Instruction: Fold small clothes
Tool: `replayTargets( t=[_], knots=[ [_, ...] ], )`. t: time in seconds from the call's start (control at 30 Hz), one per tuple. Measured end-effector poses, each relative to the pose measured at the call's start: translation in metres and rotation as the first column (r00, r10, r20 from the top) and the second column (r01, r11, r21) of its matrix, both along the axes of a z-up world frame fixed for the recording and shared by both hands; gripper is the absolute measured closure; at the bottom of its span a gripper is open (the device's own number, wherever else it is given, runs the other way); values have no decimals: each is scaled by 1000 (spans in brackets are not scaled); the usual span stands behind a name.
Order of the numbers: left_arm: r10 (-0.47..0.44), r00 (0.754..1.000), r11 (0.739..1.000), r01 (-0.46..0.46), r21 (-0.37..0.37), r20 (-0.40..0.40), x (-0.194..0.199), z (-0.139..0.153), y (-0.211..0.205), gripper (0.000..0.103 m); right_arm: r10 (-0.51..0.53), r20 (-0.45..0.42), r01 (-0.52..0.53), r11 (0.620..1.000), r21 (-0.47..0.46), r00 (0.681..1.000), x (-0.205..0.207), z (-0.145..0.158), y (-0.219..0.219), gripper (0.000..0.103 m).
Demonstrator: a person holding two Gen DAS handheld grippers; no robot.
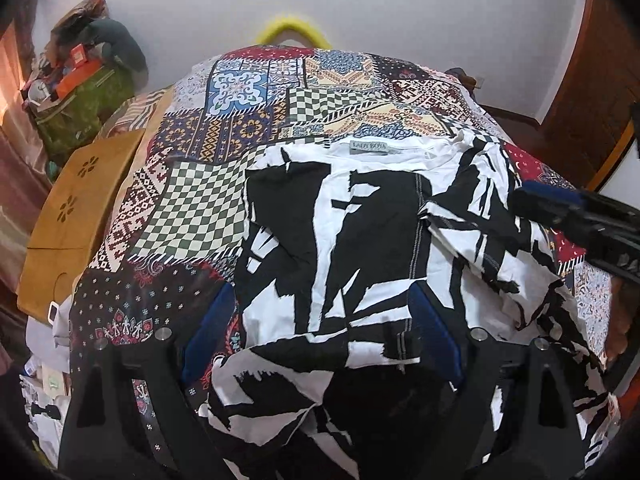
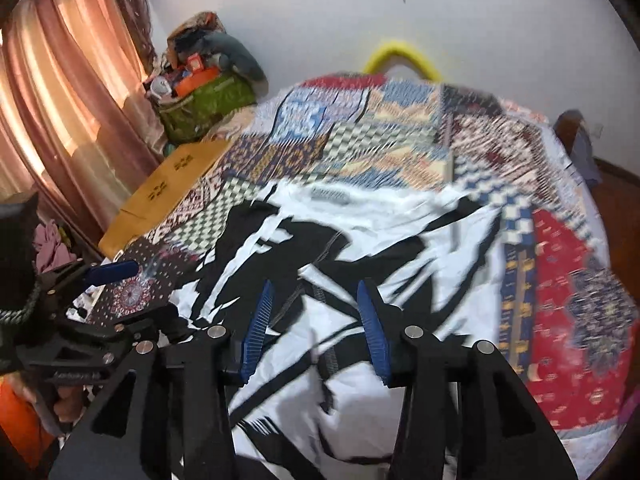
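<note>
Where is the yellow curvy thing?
In both views, the yellow curved tube peeks up behind the far edge of the patchwork bedspread, against the white wall.

Black-and-white garment (image 1: 360,240) spread, partly folded

The far half of the bed (image 1: 248,92) lies bare beyond the black-and-white shirt (image 1: 340,220), so there is room to reach over there. On the curtain (image 2: 60,92) side a wooden board (image 1: 76,200) hems in the bed's edge, and a heaped green bag (image 2: 208,104) fills the corner behind it.
</note>
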State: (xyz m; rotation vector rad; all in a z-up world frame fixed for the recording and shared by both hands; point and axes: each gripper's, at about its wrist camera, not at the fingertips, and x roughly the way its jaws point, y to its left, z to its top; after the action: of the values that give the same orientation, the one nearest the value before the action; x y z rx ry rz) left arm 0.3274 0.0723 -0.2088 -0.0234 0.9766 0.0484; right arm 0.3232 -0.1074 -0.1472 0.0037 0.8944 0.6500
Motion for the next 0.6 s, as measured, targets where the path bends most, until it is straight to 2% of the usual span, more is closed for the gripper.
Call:
replayTargets(
  t=[0.2,0.27,0.37,0.47,0.5,0.53,0.57,0.6],
  knots=[
    [-21,999,998,19,-54,-29,25,-3,-18,15,-61,97,71,992,-101,993,-2,12,-33,62],
    [-33,997,995,27,-96,-65,36,-11,-24,15,-68,91,79,988,-130,994,-3,4,-45,62],
    [-61,989,978,32,-204,-138,58,-29,-34,19,-57,59,66,983,-170,997,-7,-16,-55,62],
    [-95,974,956,32,-291,-204,80,-49,-48,28,-42,9,43,981,-189,999,-10,-37,-59,62],
    [-99,970,953,29,-300,-221,86,-55,-51,35,-38,-9,36,982,-186,999,-12,-42,-60,62],
    [-95,964,954,18,-298,-247,93,-63,-56,41,-32,-29,27,983,-183,999,-12,-47,-60,62],
    [-81,962,961,6,-278,-260,99,-68,-59,43,-25,-48,15,983,-182,999,-13,-54,-60,62],
    [-73,966,966,5,-260,-250,101,-68,-63,56,-19,-55,9,983,-184,998,-15,-57,-61,62]
  ],
)
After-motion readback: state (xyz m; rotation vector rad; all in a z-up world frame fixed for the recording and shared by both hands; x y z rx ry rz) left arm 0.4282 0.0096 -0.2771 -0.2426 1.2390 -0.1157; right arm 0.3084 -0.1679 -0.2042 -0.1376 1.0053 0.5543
